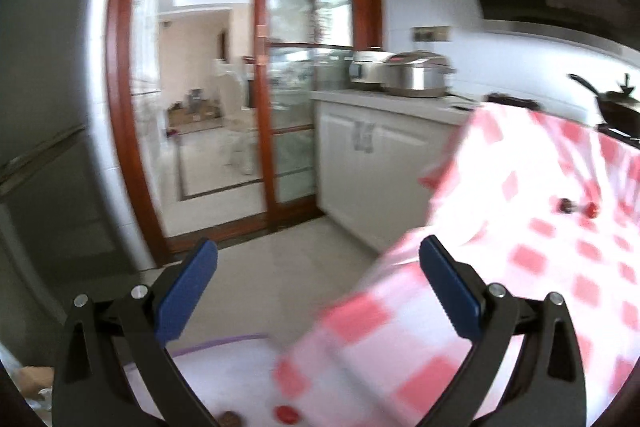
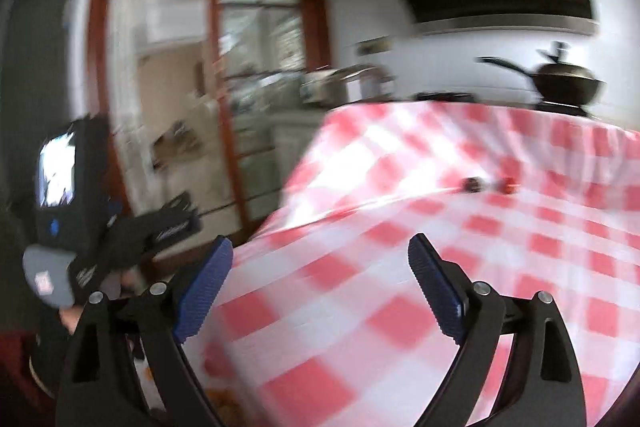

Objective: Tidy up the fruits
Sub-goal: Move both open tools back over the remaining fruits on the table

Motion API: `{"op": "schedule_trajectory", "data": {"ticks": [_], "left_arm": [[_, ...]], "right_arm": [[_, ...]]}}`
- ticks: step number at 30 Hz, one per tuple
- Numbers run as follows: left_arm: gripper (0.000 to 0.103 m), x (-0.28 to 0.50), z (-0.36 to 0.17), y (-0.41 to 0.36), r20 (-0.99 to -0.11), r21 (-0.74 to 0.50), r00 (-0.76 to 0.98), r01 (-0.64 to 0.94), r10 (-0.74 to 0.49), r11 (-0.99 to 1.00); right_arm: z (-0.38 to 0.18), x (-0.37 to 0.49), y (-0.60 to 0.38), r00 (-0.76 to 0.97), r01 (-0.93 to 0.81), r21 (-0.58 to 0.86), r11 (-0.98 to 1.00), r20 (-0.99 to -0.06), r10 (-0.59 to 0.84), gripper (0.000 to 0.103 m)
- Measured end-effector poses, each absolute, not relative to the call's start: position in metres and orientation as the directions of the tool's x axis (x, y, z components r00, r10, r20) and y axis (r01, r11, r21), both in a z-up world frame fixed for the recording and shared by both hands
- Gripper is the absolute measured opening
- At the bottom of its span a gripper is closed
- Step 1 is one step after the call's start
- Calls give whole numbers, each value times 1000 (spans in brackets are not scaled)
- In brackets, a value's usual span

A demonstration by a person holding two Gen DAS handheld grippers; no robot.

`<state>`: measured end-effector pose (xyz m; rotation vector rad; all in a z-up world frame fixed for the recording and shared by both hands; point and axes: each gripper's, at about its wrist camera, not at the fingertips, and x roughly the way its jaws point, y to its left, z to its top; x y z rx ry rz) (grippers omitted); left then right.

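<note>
Risk: two small round fruits, one dark (image 2: 471,183) & one red (image 2: 509,184), sit alone far out on the red-and-white checked cloth (image 2: 360,267), near where it slopes off. They could roll & drop.

A flat red piece (image 1: 286,413) & a brown bit (image 1: 230,417) lie on a white tray w/ purple rim (image 1: 224,343), right under the left claw (image 1: 318,299).

Left claw: wide open, holds nothing. Right claw (image 2: 320,287): wide open too, empty, over the cloth, touching nothing. Pics are blurry.

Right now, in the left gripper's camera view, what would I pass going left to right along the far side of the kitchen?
Wood-framed glass sliding door → silver rice cooker on the white counter → red-and-white checked tablecloth → dark lidded pan.
</note>
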<state>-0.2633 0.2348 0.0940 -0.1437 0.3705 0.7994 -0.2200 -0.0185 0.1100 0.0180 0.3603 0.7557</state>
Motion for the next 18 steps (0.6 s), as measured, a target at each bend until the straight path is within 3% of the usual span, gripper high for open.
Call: {"op": "schedule_trajectory", "data": {"ticks": [9,14,18], "left_arm": [[101,-121,71,160,-530,16,715,-530,457,848],[101,-35,45,138,-657,-66,679,-486,328,871],[101,14,33,122,-685,-100,667,-485,293,869]], "right_arm": [[121,-117,-100,820,-403,252,880,-327,470,87],[112,-65,-130,864,-288,247,925,-350,362,87],[92,-23,-153,864,-198,289,937,-399,306,87]]}}
